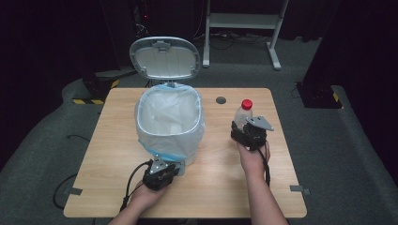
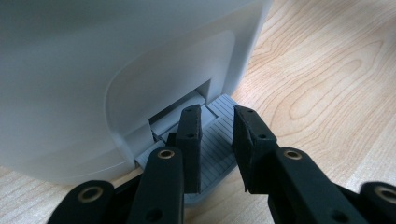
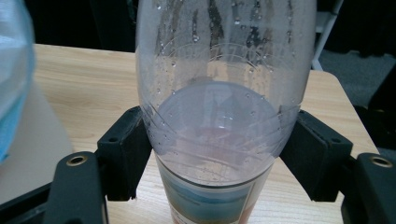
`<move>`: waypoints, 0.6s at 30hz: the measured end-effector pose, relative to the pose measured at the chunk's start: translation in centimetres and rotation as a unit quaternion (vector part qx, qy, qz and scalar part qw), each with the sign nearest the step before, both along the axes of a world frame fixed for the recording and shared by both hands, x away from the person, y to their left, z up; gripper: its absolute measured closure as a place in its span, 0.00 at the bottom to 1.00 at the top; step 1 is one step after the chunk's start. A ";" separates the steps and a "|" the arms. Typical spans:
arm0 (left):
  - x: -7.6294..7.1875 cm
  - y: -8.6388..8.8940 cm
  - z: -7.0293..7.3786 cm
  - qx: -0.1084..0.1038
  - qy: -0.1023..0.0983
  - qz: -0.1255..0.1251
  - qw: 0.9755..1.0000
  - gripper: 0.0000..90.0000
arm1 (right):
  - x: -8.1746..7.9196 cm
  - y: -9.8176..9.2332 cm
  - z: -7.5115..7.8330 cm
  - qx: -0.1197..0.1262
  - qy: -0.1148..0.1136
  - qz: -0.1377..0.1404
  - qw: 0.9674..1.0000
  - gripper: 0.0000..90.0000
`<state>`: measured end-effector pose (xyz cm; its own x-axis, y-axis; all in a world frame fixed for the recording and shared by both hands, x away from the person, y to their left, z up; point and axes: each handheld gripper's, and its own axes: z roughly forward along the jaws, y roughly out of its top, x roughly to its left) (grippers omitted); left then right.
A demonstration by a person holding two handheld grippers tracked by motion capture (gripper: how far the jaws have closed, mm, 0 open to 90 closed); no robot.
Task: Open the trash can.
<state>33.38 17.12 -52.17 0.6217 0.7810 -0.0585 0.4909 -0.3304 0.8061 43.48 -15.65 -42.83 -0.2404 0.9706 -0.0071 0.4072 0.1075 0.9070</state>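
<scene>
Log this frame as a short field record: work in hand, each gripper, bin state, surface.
work: plastic bottle being gripped beside a pedal bin
left gripper: jaws pressing down on the bin's foot pedal
right gripper: pads closed on the bottle's clear lower body
bottle: upright, red cap, droplets inside
bin: lid raised, bag liner folded over the rim
surface: wooden table

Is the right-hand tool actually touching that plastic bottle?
Touching. In the right gripper view, both black jaws of the right tool press against the sides of the clear bottle, with no gap showing on either side.
</scene>
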 end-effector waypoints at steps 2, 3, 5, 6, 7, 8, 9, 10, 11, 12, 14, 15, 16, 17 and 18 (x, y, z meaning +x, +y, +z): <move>0.0 0.0 0.0 0.000 0.000 0.000 1.000 0.80 | -0.6 0.4 0.3 -0.004 -0.008 0.007 1.000 0.31; 0.0 0.0 0.0 0.003 0.000 -0.001 1.000 0.80 | -0.7 0.5 0.3 -0.004 -0.010 0.010 1.000 0.31; 0.0 0.0 0.0 0.001 0.000 0.000 1.000 0.80 | -1.1 0.7 0.5 -0.002 -0.015 0.014 1.000 0.31; 0.0 0.0 0.0 0.001 0.000 0.000 1.000 0.80 | -1.3 0.8 0.6 -0.001 -0.018 0.016 1.000 0.31; 0.0 0.0 0.0 0.001 0.000 0.000 1.000 0.80 | -1.5 0.9 0.7 0.002 -0.019 0.018 1.000 0.31; 0.0 0.0 0.0 0.004 0.000 -0.001 1.000 0.80 | -1.7 0.9 0.8 0.002 -0.022 0.020 1.000 0.31; 0.0 0.0 0.0 0.004 0.000 -0.001 1.000 0.80 | -1.9 1.0 0.9 0.004 -0.024 0.022 0.999 0.31; 0.0 0.0 0.0 0.004 0.000 -0.001 1.000 0.80 | -2.0 1.0 1.0 0.004 -0.026 0.024 0.999 0.31; 0.0 0.0 0.0 0.004 0.000 -0.002 1.000 0.80 | -2.2 1.1 1.0 0.006 -0.028 0.025 0.999 0.31; 0.0 0.0 0.0 0.001 0.000 0.000 1.000 0.80 | -2.4 1.1 1.1 0.007 -0.029 0.027 0.999 0.31; 0.0 0.1 0.0 0.005 0.001 -0.002 1.000 0.80 | -2.7 1.2 1.3 0.011 -0.030 0.029 0.999 0.31; 0.0 0.0 0.0 0.002 0.002 -0.001 1.000 0.80 | -2.9 1.2 1.4 0.012 -0.030 0.029 0.999 0.31; 0.0 0.0 0.0 0.002 0.002 -0.001 1.000 0.80 | -3.1 1.2 1.5 0.016 -0.030 0.030 0.999 0.31; 0.0 0.0 0.0 0.005 0.001 -0.001 1.000 0.80 | -3.4 1.2 1.5 0.019 -0.029 0.033 0.999 0.31; 0.0 0.0 0.0 0.005 0.001 -0.001 1.000 0.80 | -3.4 1.2 1.5 0.019 -0.029 0.033 0.999 0.31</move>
